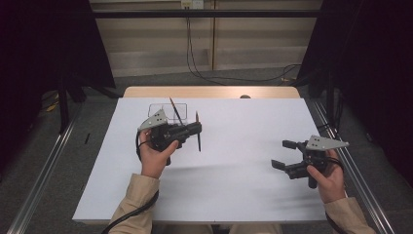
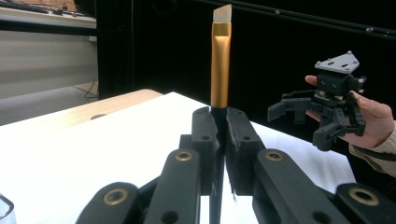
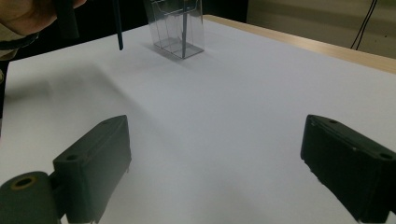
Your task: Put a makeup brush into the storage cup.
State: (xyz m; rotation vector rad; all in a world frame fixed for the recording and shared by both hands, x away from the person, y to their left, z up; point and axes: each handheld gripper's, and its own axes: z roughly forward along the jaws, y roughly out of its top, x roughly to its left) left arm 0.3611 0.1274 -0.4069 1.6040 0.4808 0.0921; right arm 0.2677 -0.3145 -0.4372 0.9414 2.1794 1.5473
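My left gripper (image 1: 197, 129) is shut on a paintbrush (image 1: 198, 144) and holds it upright above the white table. In the left gripper view its jaws pinch the dark handle, and the gold ferrule and pale bristles of the paintbrush (image 2: 220, 65) rise above my left gripper (image 2: 222, 135). Just behind it stands a clear plastic holder (image 1: 159, 110) with another brush (image 1: 176, 112) leaning inside. My right gripper (image 1: 284, 154) hovers open at the right of the table with nothing between its jaws, as the right gripper view (image 3: 219, 158) confirms.
The white table top (image 1: 234, 185) has a wooden strip (image 1: 209, 92) along its far edge. The clear holder (image 3: 177, 28) and the held brush's handle tip (image 3: 118, 32) lie ahead of the right gripper. Dark curtains flank both sides; cables hang at the back wall.
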